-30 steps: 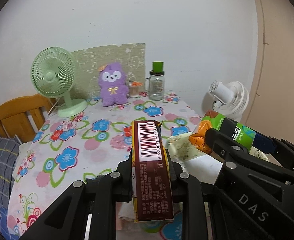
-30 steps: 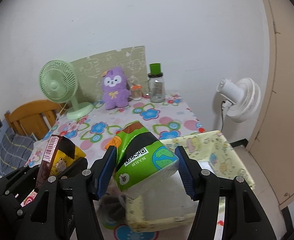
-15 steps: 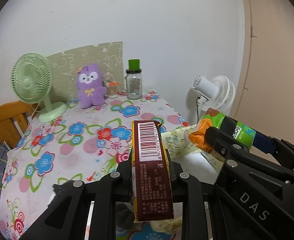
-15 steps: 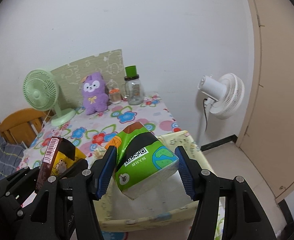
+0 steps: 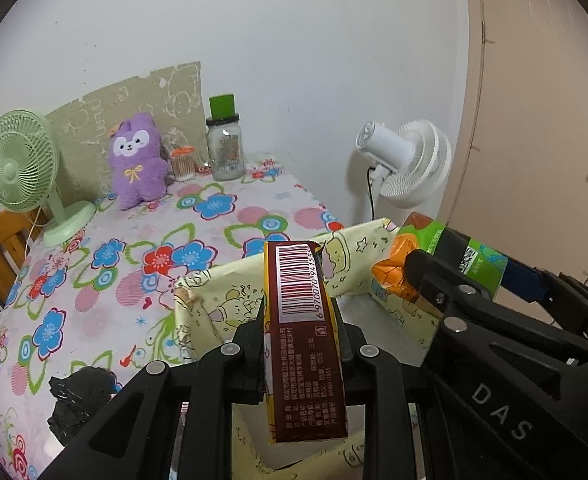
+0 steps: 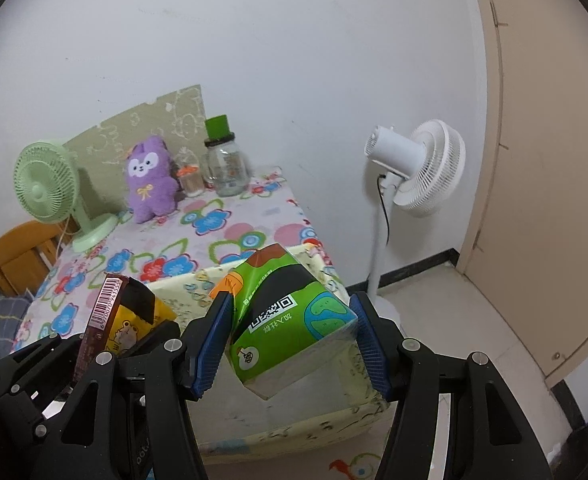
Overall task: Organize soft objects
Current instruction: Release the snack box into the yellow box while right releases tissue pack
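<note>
White wall behind, flowered cloth on the desk (image 5: 93,280), a green fan (image 5: 17,160), purple plush toy (image 5: 137,160), glass jar (image 5: 225,148) and a small cotton swab tub (image 5: 182,162) lined up at the back; a white standing fan (image 6: 418,168) sits off the desk's right end by the door.

Both hands are loaded. Left gripper (image 5: 300,344) is clamped on a brown tissue pack (image 5: 302,336), held on edge with the barcode end pointing away. Right gripper (image 6: 289,340) is squeezed on a green tissue pack (image 6: 289,320), blue pads pressed into both sides, the pack tilted with one corner hanging down. The two packs ride side by side, close but apparently not touching.

Below and ahead of both is a pale yellow fabric bin (image 5: 221,292) with cartoon prints, open top, walls sagging a bit, sitting at the near right part of the desk. Its inside looks mostly bare from what shows. A crumpled black bag (image 5: 77,396) lies on the cloth just left of the left gripper.

Step in hand, as I read it: carrying, both packs hovering over the bin's mouth, not yet set down. Next move probably calls for lowering each pack inside the walls, then letting go one at a time so they don't knock each other. Soft walls may fold if bumped. The green pack's tilt wants levelling first, or it may land on its corner and tip.
</note>
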Demonstrator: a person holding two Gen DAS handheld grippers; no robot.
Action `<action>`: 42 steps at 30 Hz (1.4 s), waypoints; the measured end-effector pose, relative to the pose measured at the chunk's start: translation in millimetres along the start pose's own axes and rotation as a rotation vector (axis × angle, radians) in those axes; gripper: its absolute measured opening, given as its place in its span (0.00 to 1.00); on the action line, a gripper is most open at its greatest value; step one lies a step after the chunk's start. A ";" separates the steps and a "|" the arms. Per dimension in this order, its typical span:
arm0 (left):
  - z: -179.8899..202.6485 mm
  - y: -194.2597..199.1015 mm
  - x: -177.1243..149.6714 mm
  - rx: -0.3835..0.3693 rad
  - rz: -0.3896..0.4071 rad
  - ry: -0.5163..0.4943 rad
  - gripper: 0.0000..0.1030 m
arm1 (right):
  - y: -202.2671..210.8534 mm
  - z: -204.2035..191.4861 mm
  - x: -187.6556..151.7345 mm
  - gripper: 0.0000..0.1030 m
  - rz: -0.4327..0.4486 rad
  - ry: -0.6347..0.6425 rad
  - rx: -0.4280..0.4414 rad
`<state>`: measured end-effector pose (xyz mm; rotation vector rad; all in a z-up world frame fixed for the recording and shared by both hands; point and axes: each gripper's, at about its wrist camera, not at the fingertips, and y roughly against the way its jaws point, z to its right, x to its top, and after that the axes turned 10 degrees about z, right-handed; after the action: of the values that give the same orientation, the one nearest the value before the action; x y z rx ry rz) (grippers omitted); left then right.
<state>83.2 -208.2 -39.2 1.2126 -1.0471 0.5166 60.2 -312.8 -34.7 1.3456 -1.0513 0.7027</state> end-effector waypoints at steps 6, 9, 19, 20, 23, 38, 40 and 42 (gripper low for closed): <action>0.4 -14.9 -3.6 0.016 -0.042 -0.013 0.40 | -15.9 4.7 -2.0 0.61 -0.026 -0.008 0.016; -1.6 -18.8 -3.8 0.025 -0.064 -0.013 0.42 | -22.6 3.8 -2.2 0.61 -0.034 -0.009 0.031; -9.8 -21.8 -1.5 0.069 -0.069 -0.014 0.72 | -41.6 -7.7 -2.8 0.73 -0.068 -0.020 0.096; -10.3 -21.6 -1.1 0.068 -0.067 -0.017 0.75 | -42.2 -8.6 -2.9 0.75 -0.070 -0.020 0.097; -10.7 -18.7 -0.2 0.066 -0.059 -0.021 0.82 | -40.5 -11.3 -2.9 0.83 -0.057 -0.019 0.085; -22.8 18.8 1.9 0.088 0.019 -0.027 0.94 | -0.3 -29.3 0.8 0.99 0.027 0.008 0.031; -26.3 25.5 1.3 0.088 0.027 -0.024 0.94 | 4.8 -32.9 1.2 0.99 0.035 0.012 0.029; -28.9 30.2 0.5 0.087 0.032 -0.023 0.94 | 11.7 -37.6 1.2 0.99 0.043 0.019 0.029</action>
<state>69.8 -171.9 -23.4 1.2824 -1.0741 0.5791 57.6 -274.5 -25.3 1.3416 -1.0612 0.7644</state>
